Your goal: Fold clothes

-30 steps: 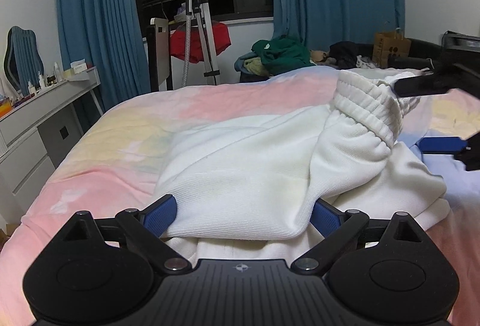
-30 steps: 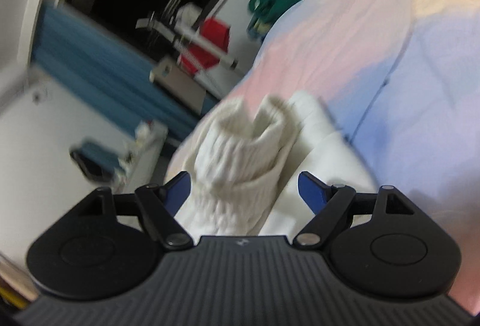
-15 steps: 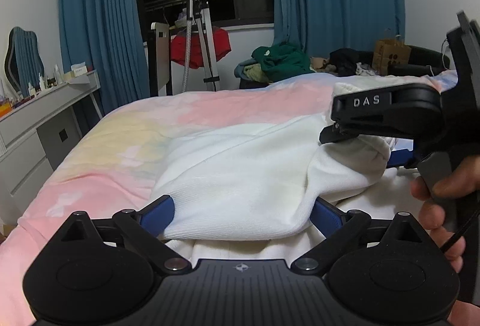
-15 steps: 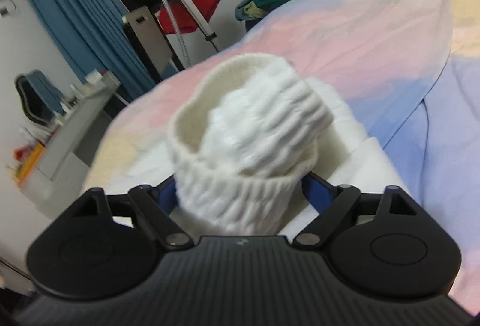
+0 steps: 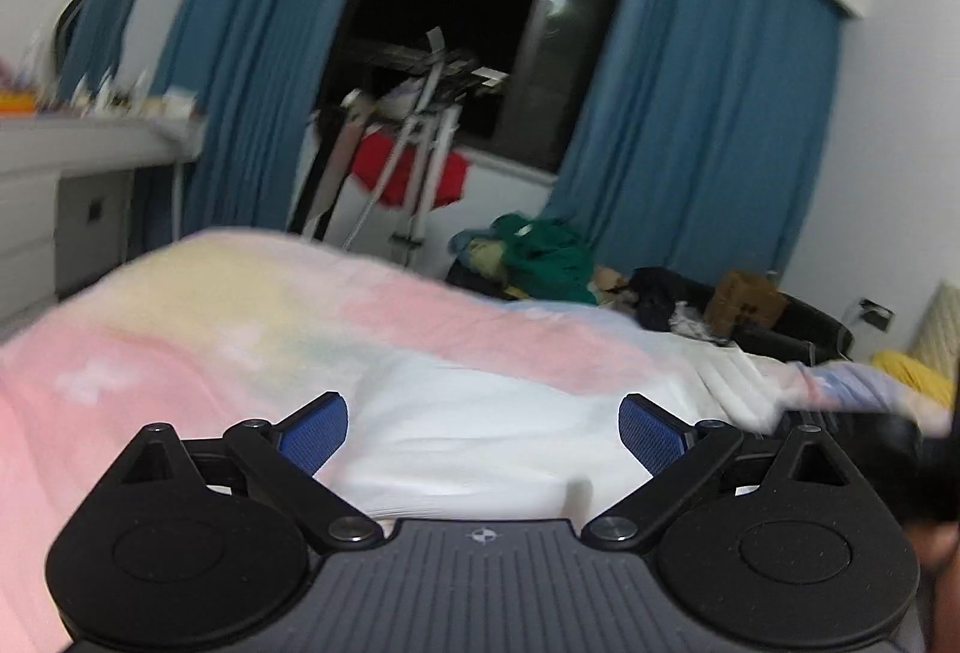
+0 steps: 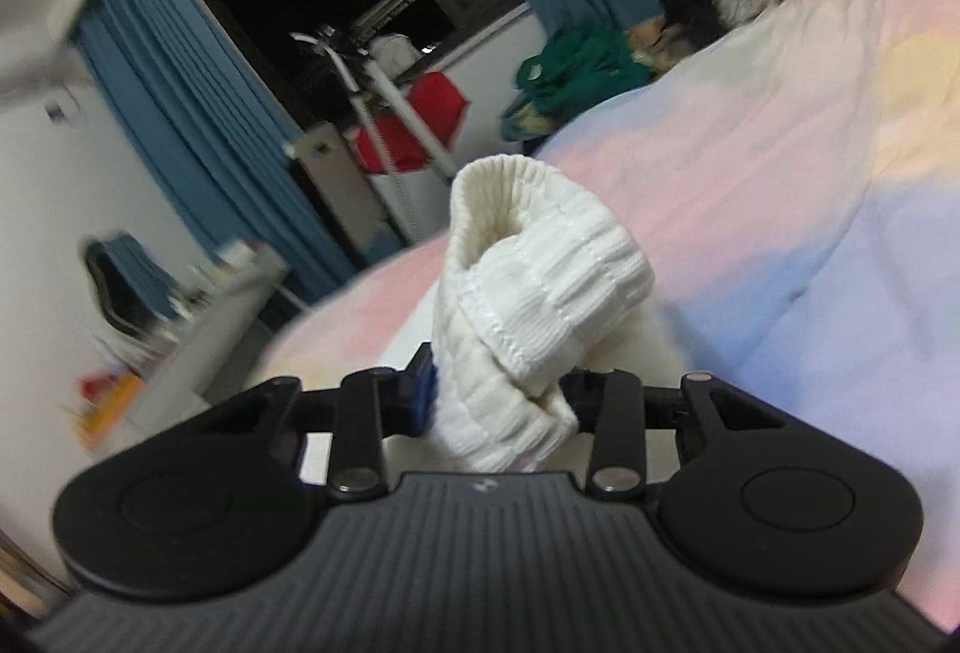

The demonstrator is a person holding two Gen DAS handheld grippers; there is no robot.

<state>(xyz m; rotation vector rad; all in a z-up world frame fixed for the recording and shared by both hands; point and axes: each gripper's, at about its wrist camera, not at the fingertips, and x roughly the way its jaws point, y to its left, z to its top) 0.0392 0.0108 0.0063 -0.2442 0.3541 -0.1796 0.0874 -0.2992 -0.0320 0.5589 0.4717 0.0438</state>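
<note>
A white knit sweater (image 5: 468, 413) lies on the pastel bedspread (image 5: 210, 329). My left gripper (image 5: 483, 434) hovers just above the sweater's body, jaws wide open, its blue pads (image 5: 315, 428) clear of the fabric. In the right wrist view the sweater's ribbed cuff (image 6: 540, 257) stands bunched up between the fingers of my right gripper (image 6: 498, 389). Its jaws are closing and the left blue pad (image 6: 423, 389) presses into the knit; the other pad is hidden behind the cuff. The left wrist view shows the right gripper as a dark blur (image 5: 900, 449) at the right edge.
Beyond the bed stand a drying rack with a red garment (image 5: 414, 173), a heap of green clothes (image 5: 540, 257), a cardboard box (image 5: 747, 302) and blue curtains (image 5: 708, 113). A white dresser (image 5: 72, 173) lines the left wall.
The right gripper's jaws have come in from wide open onto the ribbed cuff. The left gripper has risen and rolled, and the sweater fold no longer sits between its pads.
</note>
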